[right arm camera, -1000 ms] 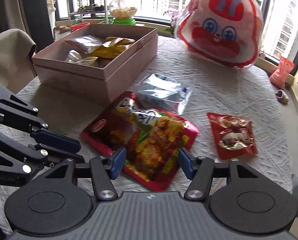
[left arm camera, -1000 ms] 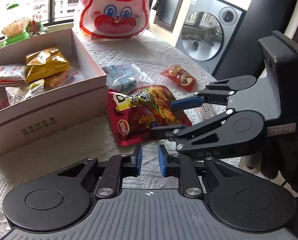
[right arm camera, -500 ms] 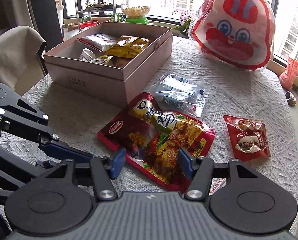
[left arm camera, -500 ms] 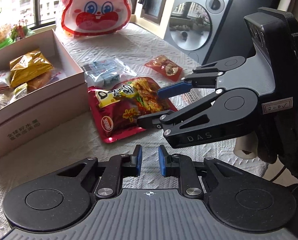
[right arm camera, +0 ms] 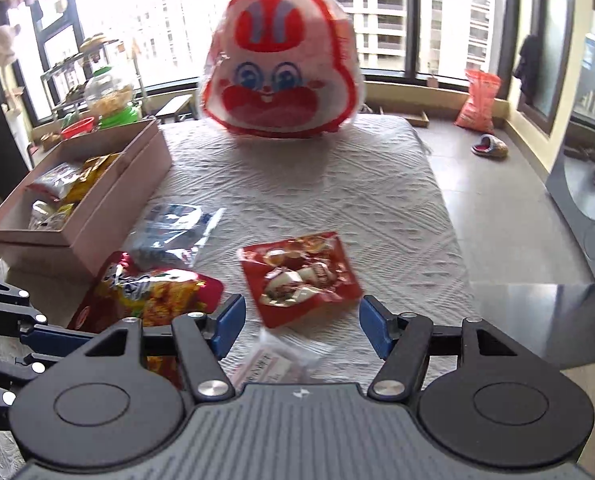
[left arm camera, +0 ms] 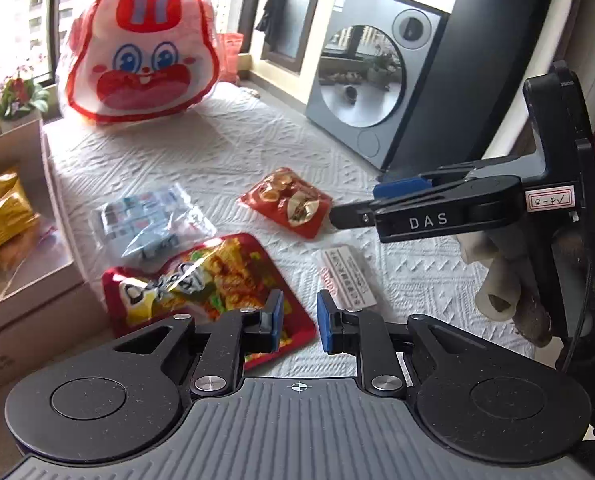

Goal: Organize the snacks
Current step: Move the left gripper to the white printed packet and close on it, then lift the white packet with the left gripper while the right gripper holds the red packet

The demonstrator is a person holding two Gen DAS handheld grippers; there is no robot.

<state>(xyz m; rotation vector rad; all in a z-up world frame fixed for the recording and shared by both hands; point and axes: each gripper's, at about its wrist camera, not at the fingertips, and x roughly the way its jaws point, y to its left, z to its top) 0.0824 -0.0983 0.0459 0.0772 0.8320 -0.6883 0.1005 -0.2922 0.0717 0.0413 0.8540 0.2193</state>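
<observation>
A small red snack packet (right arm camera: pixel 299 274) lies on the white cloth just beyond my right gripper (right arm camera: pixel 301 326), which is open and empty; the packet also shows in the left wrist view (left arm camera: pixel 287 200). A large red chip bag (left arm camera: pixel 201 280) lies in front of my left gripper (left arm camera: pixel 299 322), whose jaws stand narrowly apart and hold nothing. A clear bag of blue-wrapped sweets (left arm camera: pixel 149 224) lies beside the open pink box (right arm camera: pixel 109 204), which holds several snack bags. A small white sachet (left arm camera: pixel 347 278) lies near the table's front edge. The right gripper (left arm camera: pixel 353 204) shows side-on in the left wrist view.
A big rabbit-face bag (right arm camera: pixel 281 68) stands at the far end of the table. A grey appliance with a round mirror door (left arm camera: pixel 373 88) stands right of the table. The table's right edge (right arm camera: pixel 445 216) drops to the floor.
Both grippers have swung right. The right gripper now faces the small red packet instead of the large chip bag. Nothing was picked up.
</observation>
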